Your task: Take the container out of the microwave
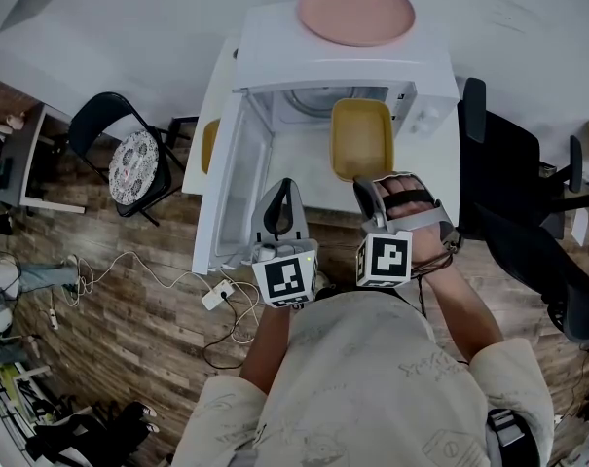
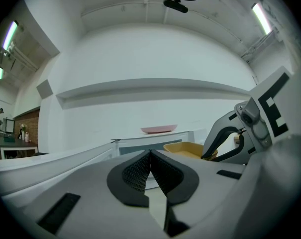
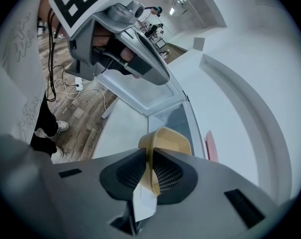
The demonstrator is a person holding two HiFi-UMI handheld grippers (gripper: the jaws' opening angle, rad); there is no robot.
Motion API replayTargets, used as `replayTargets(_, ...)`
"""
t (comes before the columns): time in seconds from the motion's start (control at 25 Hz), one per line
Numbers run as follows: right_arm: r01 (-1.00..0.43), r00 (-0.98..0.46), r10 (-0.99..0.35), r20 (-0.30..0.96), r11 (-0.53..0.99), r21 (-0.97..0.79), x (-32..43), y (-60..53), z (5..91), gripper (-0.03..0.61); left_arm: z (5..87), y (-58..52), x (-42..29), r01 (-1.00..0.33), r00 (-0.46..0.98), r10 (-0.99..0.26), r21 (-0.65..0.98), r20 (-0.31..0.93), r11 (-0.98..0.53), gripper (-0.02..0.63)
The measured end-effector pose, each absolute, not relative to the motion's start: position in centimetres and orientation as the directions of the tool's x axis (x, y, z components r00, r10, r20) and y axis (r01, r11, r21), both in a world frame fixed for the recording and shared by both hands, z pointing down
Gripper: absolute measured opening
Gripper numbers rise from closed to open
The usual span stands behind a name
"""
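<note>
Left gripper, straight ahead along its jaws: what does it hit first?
Probably the microwave: the left gripper, jaws shut, aims at its open front, between the open door and the yellow container. Depth is unclear, so it may pass into the cavity first.

Plate (image 1: 355,11) on top of microwave (image 1: 275,61); container (image 1: 361,136) at its mouth; door (image 1: 226,197) open left; chair (image 1: 128,163) left of table (image 1: 309,178).

Lighting's pretty bright and even overall, coming from ceiling tube lights (image 2: 261,16) that blow out a bit in the left gripper view. Shadows are soft. Both gripper views get heavy fisheye bending and black corners, and the left gripper (image 2: 150,156) and right gripper (image 3: 151,156) look soft up close.
</note>
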State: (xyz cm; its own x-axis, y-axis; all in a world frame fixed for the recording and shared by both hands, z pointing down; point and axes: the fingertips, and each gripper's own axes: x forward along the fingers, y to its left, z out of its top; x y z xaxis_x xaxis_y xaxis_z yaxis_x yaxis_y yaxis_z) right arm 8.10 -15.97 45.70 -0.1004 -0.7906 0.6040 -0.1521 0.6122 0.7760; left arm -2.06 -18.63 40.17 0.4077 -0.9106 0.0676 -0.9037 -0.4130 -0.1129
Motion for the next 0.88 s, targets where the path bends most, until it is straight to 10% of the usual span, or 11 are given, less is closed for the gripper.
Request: replayTargets(0.88, -0.133, -0.115, -0.783, 0.611, 0.622, 0.772, 7.23, -15.72, 45.97, 0.058, 40.05, -18.3, -2.91, -0.912, 0.391, -0.918, -0.109, 0.063, -0.396, 0.008)
